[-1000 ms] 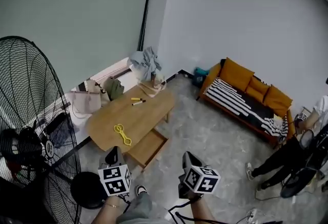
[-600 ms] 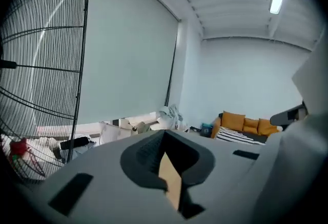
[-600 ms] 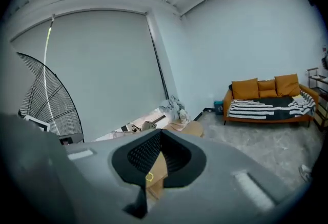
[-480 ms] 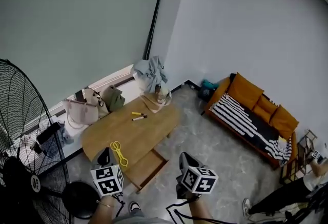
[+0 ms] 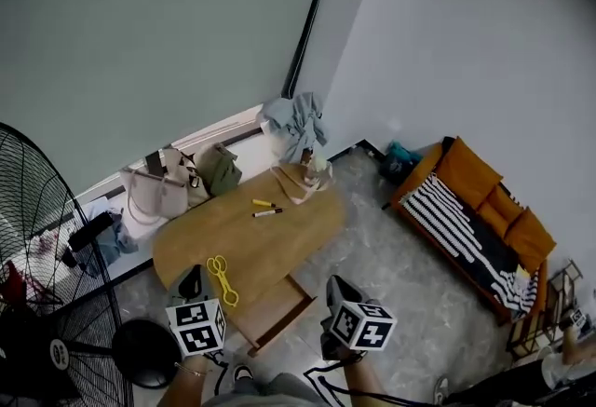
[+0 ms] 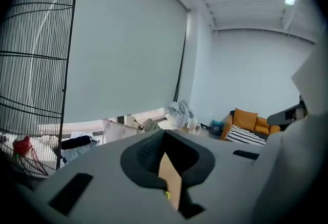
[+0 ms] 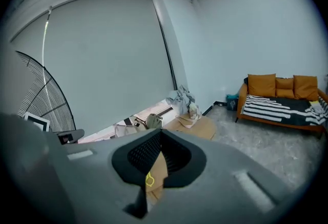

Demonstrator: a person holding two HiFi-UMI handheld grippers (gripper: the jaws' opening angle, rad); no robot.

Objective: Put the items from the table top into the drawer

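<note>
A low oval wooden table (image 5: 279, 233) carries a yellow scissor-like tool (image 5: 222, 278) near its front, two markers (image 5: 265, 208) in the middle and a beige bag (image 5: 303, 182) at its far end. Its drawer (image 5: 275, 310) stands pulled out on the near side. My left gripper (image 5: 191, 284) hovers shut and empty just short of the table's front end, close to the yellow tool. My right gripper (image 5: 337, 291) is held shut and empty to the right of the drawer, above the floor. The yellow tool (image 7: 149, 180) shows through the narrow slit between the right jaws.
A big black standing fan (image 5: 42, 237) with a round base (image 5: 144, 351) fills the left. Handbags (image 5: 158, 194) and grey clothes (image 5: 296, 121) lie along the wall behind the table. An orange sofa (image 5: 484, 219) stands at the right; a person (image 5: 568, 349) is at the lower right edge.
Both grippers have travelled toward the table, which now lies closer and more central. The fan has slid off to the left and the sofa to the right. Both stay shut.
</note>
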